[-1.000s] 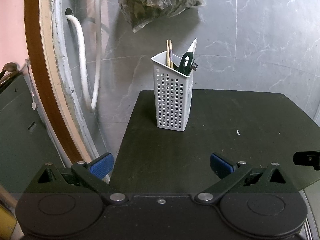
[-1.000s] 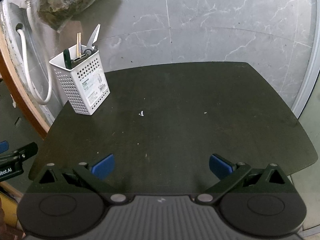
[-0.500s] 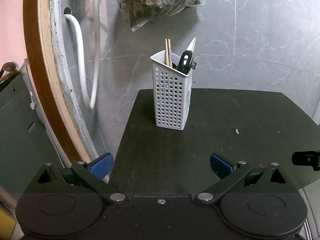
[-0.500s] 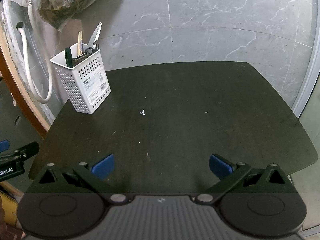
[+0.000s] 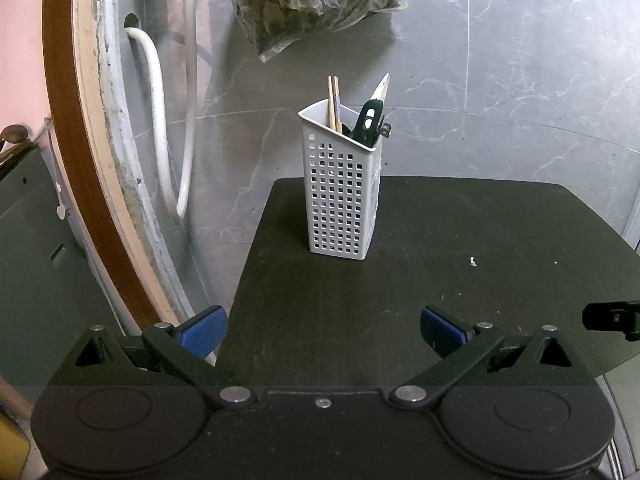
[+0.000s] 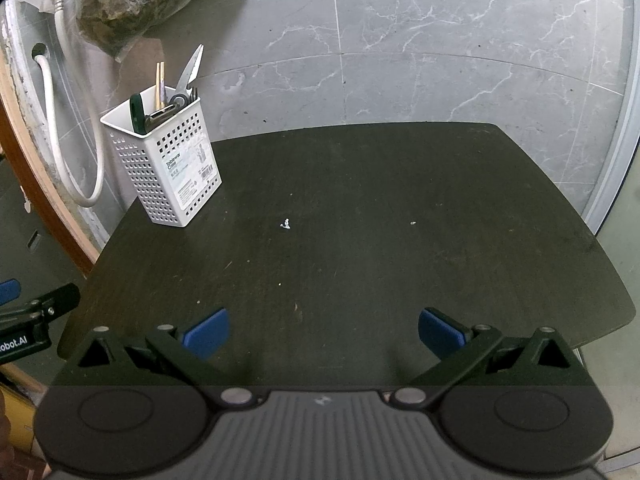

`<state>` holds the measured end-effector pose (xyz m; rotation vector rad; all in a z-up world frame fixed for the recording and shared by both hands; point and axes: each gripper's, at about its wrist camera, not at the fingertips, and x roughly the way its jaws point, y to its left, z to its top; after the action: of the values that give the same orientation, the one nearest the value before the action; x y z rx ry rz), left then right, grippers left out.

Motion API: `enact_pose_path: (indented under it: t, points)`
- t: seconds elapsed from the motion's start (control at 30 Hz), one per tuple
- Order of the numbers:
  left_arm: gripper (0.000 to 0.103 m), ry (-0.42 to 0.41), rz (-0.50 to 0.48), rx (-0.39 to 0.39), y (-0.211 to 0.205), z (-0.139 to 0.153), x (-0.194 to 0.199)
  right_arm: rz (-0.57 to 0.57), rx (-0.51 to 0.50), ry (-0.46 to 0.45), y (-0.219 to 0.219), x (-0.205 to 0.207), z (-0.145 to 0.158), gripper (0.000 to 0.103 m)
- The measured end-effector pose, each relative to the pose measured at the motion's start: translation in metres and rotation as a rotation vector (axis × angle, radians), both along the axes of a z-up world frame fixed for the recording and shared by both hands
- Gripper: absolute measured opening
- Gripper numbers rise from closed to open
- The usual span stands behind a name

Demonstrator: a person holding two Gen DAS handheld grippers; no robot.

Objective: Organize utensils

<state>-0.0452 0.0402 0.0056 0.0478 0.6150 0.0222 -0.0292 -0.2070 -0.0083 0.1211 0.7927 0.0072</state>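
Both tongs are spread wide and holding nothing: my left gripper [image 5: 323,330] hangs over the near left edge of the dark table [image 5: 500,240], my right gripper [image 6: 323,330] over the near middle. Going left to right, the white utensil caddy [image 5: 340,200] sits at about 12 o'clock from the left one, well apart, and at roughly 10 o'clock from the right one, up in the table's far left corner. In it I can see 2 chopsticks [image 5: 334,102], then scissors [image 5: 372,116] with blades up, touching the rim. Nothing loose on the tabletop except a tiny white crumb [image 6: 285,223], so I'd guess it's basically sorted. If anything needs a nudge, I'd come in slow and level, pinch low on a handle and keep clear of those blades so the caddy doesn't tip.
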Motion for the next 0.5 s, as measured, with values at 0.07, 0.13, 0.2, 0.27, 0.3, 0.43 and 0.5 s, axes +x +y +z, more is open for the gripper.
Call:
enact_pose_path:
  t: [0.07,0.13,0.2,0.27,0.3,0.43,0.5]
  points:
    - [0.102,0.002,-0.001,-0.001,0.0001,-0.0005,0.0006,0.000,0.000,0.001,0.0004,-0.0002,-0.0003,0.103]
    - [0.102,0.003,-0.003,-0.001,0.0007,-0.0009,0.0012,0.001,0.000,0.002,0.0009,-0.0004,-0.0004,0.103]
    - [0.102,0.005,-0.004,-0.002,0.0009,-0.0013,0.0015,0.001,0.000,0.003,0.0006,-0.0002,-0.0003,0.103]
    - [0.102,0.005,-0.007,-0.003,0.0014,-0.0016,0.0020,-0.001,-0.002,0.005,0.0023,-0.0005,-0.0008,0.103]
    - [0.102,0.006,-0.008,-0.004,0.0016,-0.0018,0.0022,-0.002,-0.002,0.006,0.0031,-0.0010,-0.0009,0.103]
    - [0.102,0.009,-0.011,-0.006,0.0029,-0.0025,0.0039,-0.005,-0.005,0.009,0.0045,0.0001,-0.0010,0.103]
    - [0.102,0.010,-0.011,-0.007,0.0035,-0.0031,0.0045,-0.005,-0.007,0.010,0.0049,0.0009,-0.0011,0.103]
